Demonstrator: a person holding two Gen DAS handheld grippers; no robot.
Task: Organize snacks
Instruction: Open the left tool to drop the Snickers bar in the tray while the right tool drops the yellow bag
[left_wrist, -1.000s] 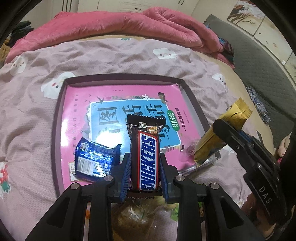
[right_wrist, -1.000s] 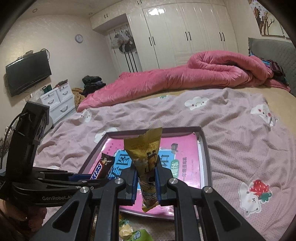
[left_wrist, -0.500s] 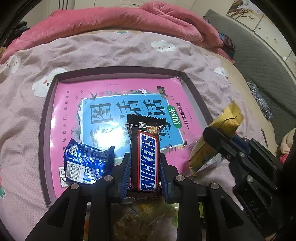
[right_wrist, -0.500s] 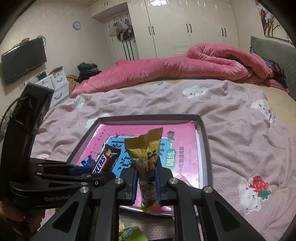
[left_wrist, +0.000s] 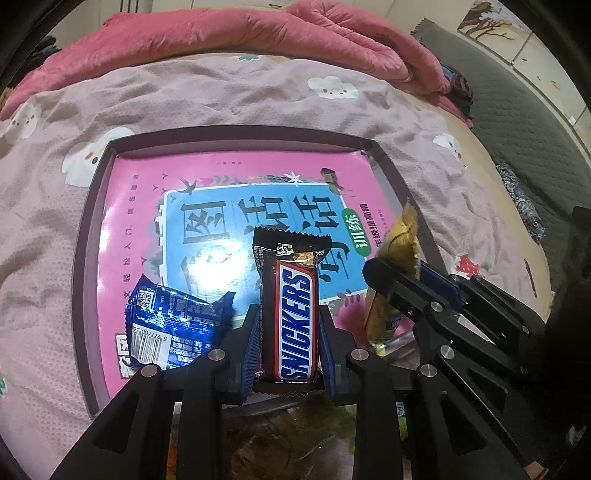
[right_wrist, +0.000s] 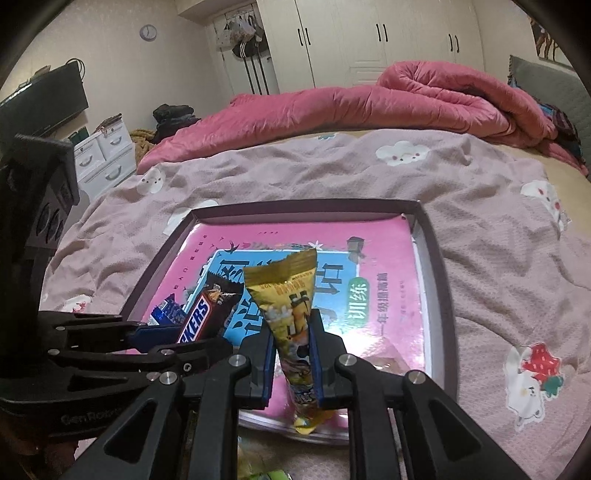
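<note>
- Left gripper (left_wrist: 289, 334): nearest in the left wrist view, black arms with blue pads, clenched on the lower half of a Snickers bar (left_wrist: 289, 306); the bar stands lengthwise between the pads, its far end reaching out over the near part of the tray
- Right gripper (right_wrist: 293, 354): nearest in the right wrist view, pads clamped on a yellow snack packet (right_wrist: 291, 314); the packet is upright, its torn-looking top above the pads, its bottom end hanging below them over the tray's near rim
- Loose wrappers (right_wrist: 258, 469): green and yellow, just below the grippers at the near edge, mostly hidden
- Blue snack packet (left_wrist: 173, 328): lying flat on the near left part of the tray, barcode side up, just left of the left gripper
- Tray (left_wrist: 236, 133): dark-rimmed, shallow, rectangular, resting on the bed; its floor is covered by a pink and blue booklet (left_wrist: 229, 206) printed with large characters
- Bedsheet (right_wrist: 498, 236): mauve, with cloud and strawberry figures, spread under and around the tray
- Quilt (right_wrist: 406, 96): pink, bunched along the far side of the bed
- Far wall: white wardrobe (right_wrist: 369, 33), round clock (right_wrist: 148, 32); at far left a television (right_wrist: 44, 107) above white drawers (right_wrist: 105, 158)
</note>
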